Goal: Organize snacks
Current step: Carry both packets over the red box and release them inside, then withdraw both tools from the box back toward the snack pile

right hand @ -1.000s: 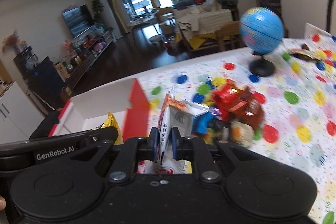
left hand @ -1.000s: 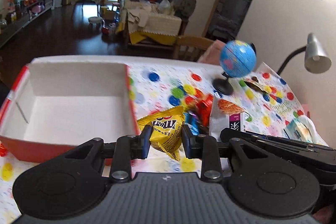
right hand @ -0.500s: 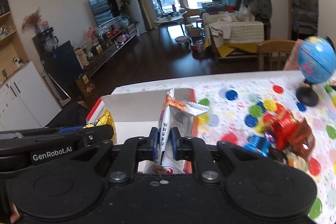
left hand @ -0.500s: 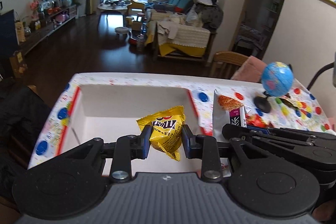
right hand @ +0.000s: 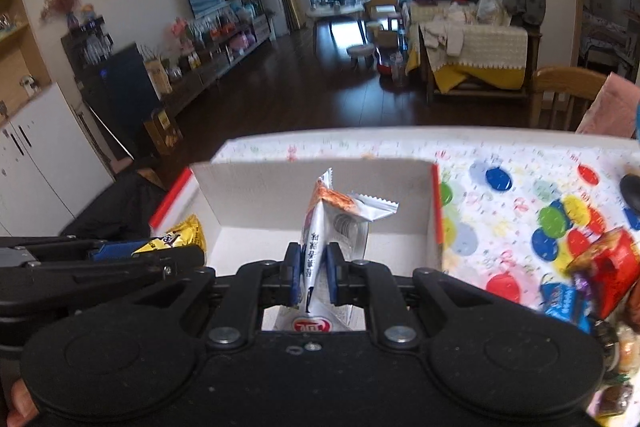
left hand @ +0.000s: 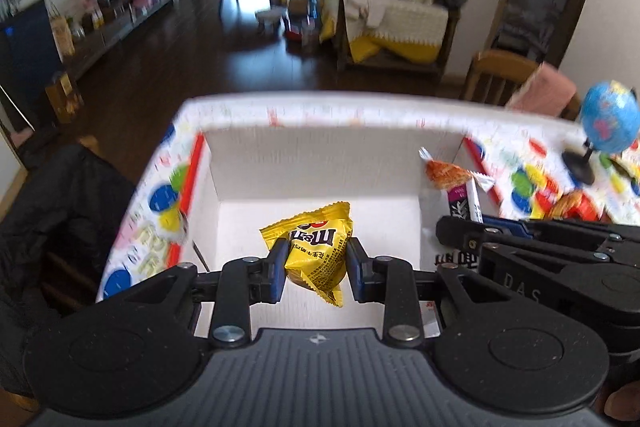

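A yellow candy packet (left hand: 316, 247) hangs between the blue pads of my left gripper (left hand: 316, 269), which is shut on it above the inside of a white box with red edges (left hand: 320, 155). My right gripper (right hand: 313, 273) is shut on a white snack packet with an orange top (right hand: 320, 227), held upright over the same box (right hand: 280, 183). In the left wrist view the white packet (left hand: 460, 191) and the right gripper's black body sit at the right. In the right wrist view the yellow packet (right hand: 180, 235) peeks out at the left.
A pile of loose snacks (right hand: 592, 275) lies on the polka-dot tablecloth (right hand: 520, 195) right of the box. A small blue globe (left hand: 608, 123) stands at the far right. A dark jacket (left hand: 60, 211) lies over a chair left of the table. The table's far edge drops to a living room.
Both grippers have carried their packets leftward from above the snack pile to over the box. The globe and the pile have slid to the right edge of both views.
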The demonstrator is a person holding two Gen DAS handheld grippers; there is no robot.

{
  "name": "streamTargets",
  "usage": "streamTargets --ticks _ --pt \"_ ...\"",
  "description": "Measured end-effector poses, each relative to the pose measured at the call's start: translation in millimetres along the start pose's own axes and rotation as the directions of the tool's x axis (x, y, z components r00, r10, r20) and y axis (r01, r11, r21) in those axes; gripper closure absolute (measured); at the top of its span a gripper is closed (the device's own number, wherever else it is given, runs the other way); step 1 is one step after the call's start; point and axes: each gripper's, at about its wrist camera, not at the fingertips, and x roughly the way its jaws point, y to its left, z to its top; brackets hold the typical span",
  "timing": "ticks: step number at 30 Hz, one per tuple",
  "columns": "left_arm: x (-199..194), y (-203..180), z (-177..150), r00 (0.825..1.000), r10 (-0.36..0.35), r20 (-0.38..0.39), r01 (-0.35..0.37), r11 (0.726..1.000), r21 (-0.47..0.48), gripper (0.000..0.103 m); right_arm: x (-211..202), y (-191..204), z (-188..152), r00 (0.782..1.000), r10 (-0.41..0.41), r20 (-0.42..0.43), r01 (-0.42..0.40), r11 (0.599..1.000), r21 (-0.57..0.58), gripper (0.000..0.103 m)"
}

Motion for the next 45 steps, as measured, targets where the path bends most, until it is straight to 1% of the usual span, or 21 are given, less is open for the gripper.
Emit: streamTargets --ticks 4,8,10,11,13,14,16,17,18,22,24,26,27,31,33,37,39,41,43,45 --pt "20.3 4.2 -6.9 0.998 0.006 -0.057 -0.006 1.000 0.011 0.073 18.1 1.9 -8.0 0.998 -0.006 -0.057 0.006 1.000 0.009 0.093" --pt "31.2 4.4 -11.6 0.996 0.003 -0.088 -0.001 1.000 0.018 0.073 27.0 2.4 -15.0 0.996 -0.003 -0.089 0.004 1.000 0.020 0.094" --pt "37.1 5.7 -13.1 0.995 0.001 -0.102 0.000 1.000 0.015 0.072 30.2 3.4 -17.6 0.995 -0.003 -0.099 0.005 1.000 0.025 0.093" --pt "38.5 7.1 -14.2 0.995 -0.004 -0.103 0.006 1.000 0.012 0.071 29.9 3.4 -19.2 0.995 -0.002 -0.101 0.005 1.000 0.027 0.090" --pt "42.1 9.5 -14.6 0.994 -0.016 -0.108 0.017 1.000 0.005 0.050 32.2 -0.7 -20.8 0.994 0.002 -0.112 0.002 1.000 0.031 0.089" --pt "42.3 11.0 -15.0 0.994 -0.010 -0.106 0.010 1.000 -0.002 0.047 31.3 -1.4 -22.4 0.993 0.001 -0.114 0.003 0.999 0.035 0.089" --pt "43.3 15.2 -15.0 0.995 -0.015 -0.103 0.013 1.000 -0.022 0.039 28.8 -3.6 -24.9 0.993 -0.002 -0.117 0.007 0.999 0.047 0.086" --pt "42.2 16.8 -14.6 0.995 -0.015 -0.103 0.012 0.999 -0.033 0.037 27.1 -4.5 -25.7 0.993 -0.002 -0.115 0.009 0.999 0.052 0.083" --pt "39.7 18.3 -15.2 0.995 -0.016 -0.097 0.013 0.999 -0.041 0.035 26.0 -6.1 -25.4 0.994 -0.004 -0.112 0.011 0.998 0.056 0.081" --pt "27.8 21.4 -15.7 0.998 -0.015 -0.059 0.012 0.998 -0.054 0.034 16.7 -8.3 -25.9 0.995 0.001 -0.097 0.005 0.998 0.059 0.078" --pt "18.9 20.3 -16.1 0.999 -0.015 -0.038 0.013 0.998 -0.054 0.034 9.9 -8.0 -26.5 0.996 0.005 -0.086 0.001 0.998 0.063 0.072" --pt "8.6 18.4 -14.6 1.000 -0.015 -0.014 0.014 0.999 -0.048 0.031 1.5 -8.6 -27.3 0.997 0.005 -0.075 0.000 0.998 0.068 0.068" --pt "3.3 17.3 -14.9 1.000 -0.015 -0.002 0.015 0.999 -0.046 0.030 -2.2 -8.2 -26.9 0.998 0.006 -0.067 -0.001 0.998 0.068 0.066" --pt "-17.5 10.8 -14.8 0.999 -0.001 0.041 0.003 0.999 -0.035 0.030 -19.9 -6.8 -25.5 0.999 0.008 -0.032 -0.006 0.998 0.064 0.061" --pt "-28.0 6.0 -15.6 0.998 0.011 0.063 -0.009 1.000 -0.025 0.030 -30.0 -7.5 -26.3 1.000 0.008 -0.013 -0.008 0.998 0.068 0.056" --pt "-50.1 -3.3 -18.1 0.993 0.001 0.119 -0.001 1.000 0.002 0.030 -49.5 -10.9 -30.0 1.000 0.006 0.024 -0.008 0.997 0.080 0.049" --pt "-60.4 -8.0 -19.2 0.990 0.003 0.144 -0.005 1.000 0.011 0.030 -59.1 -13.6 -31.9 0.999 0.002 0.044 -0.006 0.996 0.086 0.039" --pt "-68.8 -13.2 -19.7 0.989 -0.007 0.147 0.004 1.000 0.020 0.029 -69.0 -17.9 -34.7 0.998 0.002 0.062 -0.008 0.996 0.093 0.034" --pt "-76.8 -18.9 -21.3 0.988 -0.016 0.152 0.011 0.999 0.032 0.026 -79.0 -22.5 -37.5 0.997 -0.001 0.078 -0.007 0.995 0.104 0.032" --pt "-84.8 -24.4 -22.7 0.986 -0.023 0.167 0.016 0.999 0.041 0.025 -89.3 -27.0 -41.1 0.995 -0.006 0.098 -0.005 0.993 0.115 0.029"
